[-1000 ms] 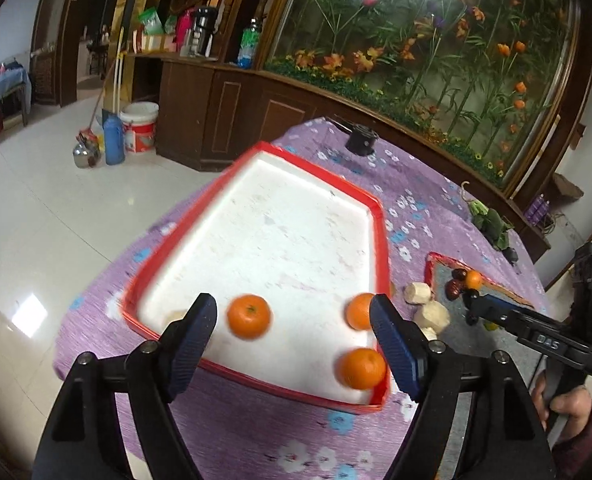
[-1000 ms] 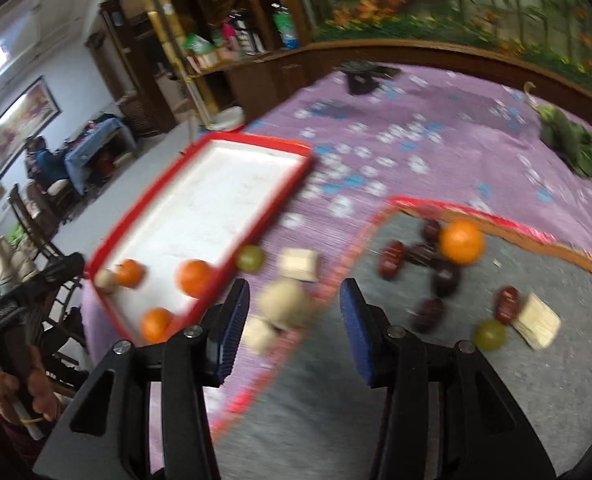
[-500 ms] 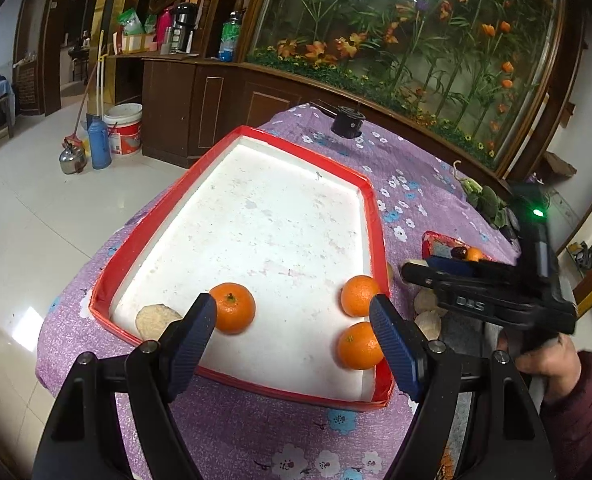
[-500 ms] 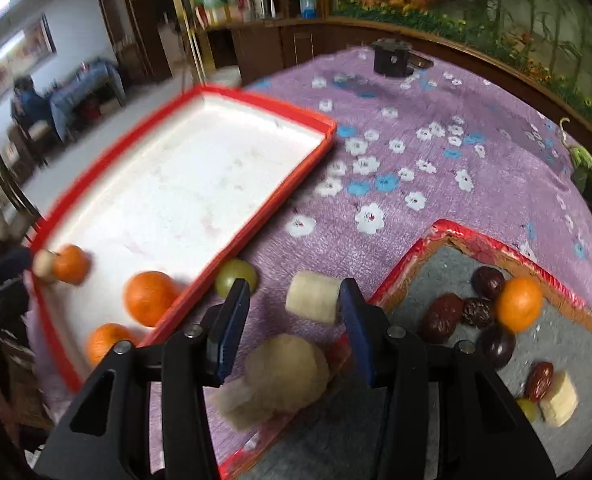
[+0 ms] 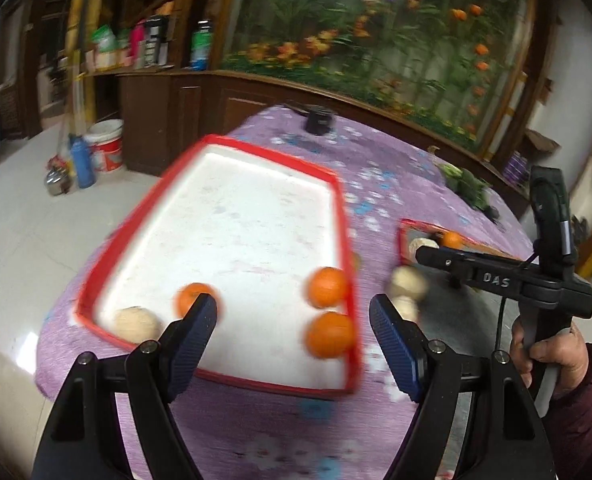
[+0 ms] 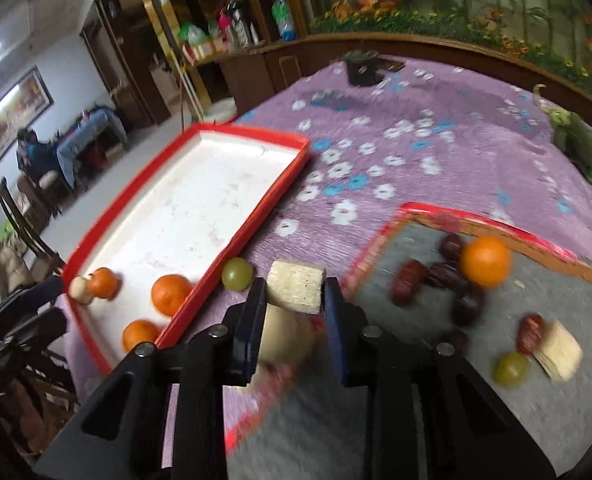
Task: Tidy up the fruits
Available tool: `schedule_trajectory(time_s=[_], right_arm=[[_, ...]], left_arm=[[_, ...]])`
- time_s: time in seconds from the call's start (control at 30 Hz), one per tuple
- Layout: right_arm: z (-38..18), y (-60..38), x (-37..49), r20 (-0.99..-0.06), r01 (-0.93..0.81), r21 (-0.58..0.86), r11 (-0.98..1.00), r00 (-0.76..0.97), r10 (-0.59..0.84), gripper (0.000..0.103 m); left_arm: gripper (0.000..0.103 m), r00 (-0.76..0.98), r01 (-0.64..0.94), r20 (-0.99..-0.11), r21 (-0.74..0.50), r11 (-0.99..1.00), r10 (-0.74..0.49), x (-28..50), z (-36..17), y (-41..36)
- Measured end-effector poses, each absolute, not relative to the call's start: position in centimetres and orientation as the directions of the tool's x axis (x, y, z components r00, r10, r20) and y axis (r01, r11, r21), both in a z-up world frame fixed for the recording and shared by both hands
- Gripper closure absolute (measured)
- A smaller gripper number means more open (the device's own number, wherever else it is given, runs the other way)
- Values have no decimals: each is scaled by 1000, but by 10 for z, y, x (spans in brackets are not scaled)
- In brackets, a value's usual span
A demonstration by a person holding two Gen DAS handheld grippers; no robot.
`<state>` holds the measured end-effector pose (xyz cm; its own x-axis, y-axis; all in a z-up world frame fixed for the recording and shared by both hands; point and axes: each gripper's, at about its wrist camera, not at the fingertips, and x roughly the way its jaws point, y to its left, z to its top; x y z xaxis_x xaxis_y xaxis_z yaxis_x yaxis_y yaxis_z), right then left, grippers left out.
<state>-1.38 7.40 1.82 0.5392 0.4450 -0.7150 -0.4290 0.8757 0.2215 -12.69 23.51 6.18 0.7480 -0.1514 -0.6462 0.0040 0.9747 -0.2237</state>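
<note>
Now right hand-held gripper (image 6: 293, 300) clamps pale chunk (image 6: 296, 287) beside tray rim (image 6: 231, 248).

a home's living room: dark wooden cabinets (image 5: 183, 120), a framed painting (image 6: 13, 112), and a flowered purple tablecloth (image 6: 436, 152).

Pale fruit (image 6: 283, 338) behind the right tongs (image 6: 294, 294) is blurred.

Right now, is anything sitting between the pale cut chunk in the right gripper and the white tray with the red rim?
Yes. A green grape lies on the purple cloth against the red rim, beside the pale chunk held in the right gripper. The rim itself must also be cleared.
</note>
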Motion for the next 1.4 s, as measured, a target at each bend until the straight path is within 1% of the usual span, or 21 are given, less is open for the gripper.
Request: schedule_trajectory(time_s=[0.1,0.17,0.2,0.27,0.3,0.33,0.47,0.53,0.7,0.73,0.77,0.87,0.97,1.1,1.13,1.3,1.4], right_arm=[[21,45,-31,-694,-400,255,880,558,455,72],[16,26,-39,-692,-375,277,885,561,454,72],[14,21,-40,-692,-366,284,886,561,454,72],[7,8,-44,-692,-348,305,886,558,458,72],[5,3,-42,-692,-342,314,886,557,460,72],[3,0,-42,-691,-335,324,885,555,463,72],[-4,-9,-40,-682,-333,355,873,547,486,72],[-6,-10,-40,-677,-336,367,867,543,497,72],[-7,-9,-40,-672,-349,374,859,537,510,72],[-7,-8,-41,-672,-350,372,860,537,510,72],[-6,-8,-41,-673,-352,369,860,538,508,72],[-4,-5,-43,-676,-357,360,862,537,505,72],[1,2,-44,-679,-369,349,862,535,503,72],[9,25,-45,-679,-411,335,848,519,519,72],[10,33,-45,-679,-425,332,842,511,526,72],[16,92,-42,-686,-514,324,794,451,571,72],[16,133,-39,-697,-568,299,767,419,582,72]], left_arm=[[25,710,115,-658,-243,963,-251,-119,60,206],[25,685,160,-675,-227,961,-274,-112,56,187],[26,673,176,-690,-201,964,-267,-106,53,177],[33,648,190,-725,-143,971,-233,-93,45,159],[38,635,197,-738,-132,972,-229,-88,42,155],[40,622,199,-751,-123,972,-223,-82,38,151],[41,603,210,-769,-102,972,-211,-59,32,138],[39,604,228,-770,-83,970,-208,-52,32,129],[40,572,244,-804,-23,969,-163,-31,18,112],[52,563,245,-811,-21,969,-159,-28,15,111],[66,556,244,-815,-28,969,-164,-28,12,111],[67,569,231,-800,-67,971,-191,-34,15,117],[67,597,200,-769,-132,971,-228,-48,29,135],[67,657,111,-720,-200,973,-223,-66,51,173],[67,670,83,-714,-202,976,-205,-70,54,185],[67,700,-112,-714,-144,983,-25,-86,56,250],[67,687,-194,-726,-139,971,33,-86,49,280]])
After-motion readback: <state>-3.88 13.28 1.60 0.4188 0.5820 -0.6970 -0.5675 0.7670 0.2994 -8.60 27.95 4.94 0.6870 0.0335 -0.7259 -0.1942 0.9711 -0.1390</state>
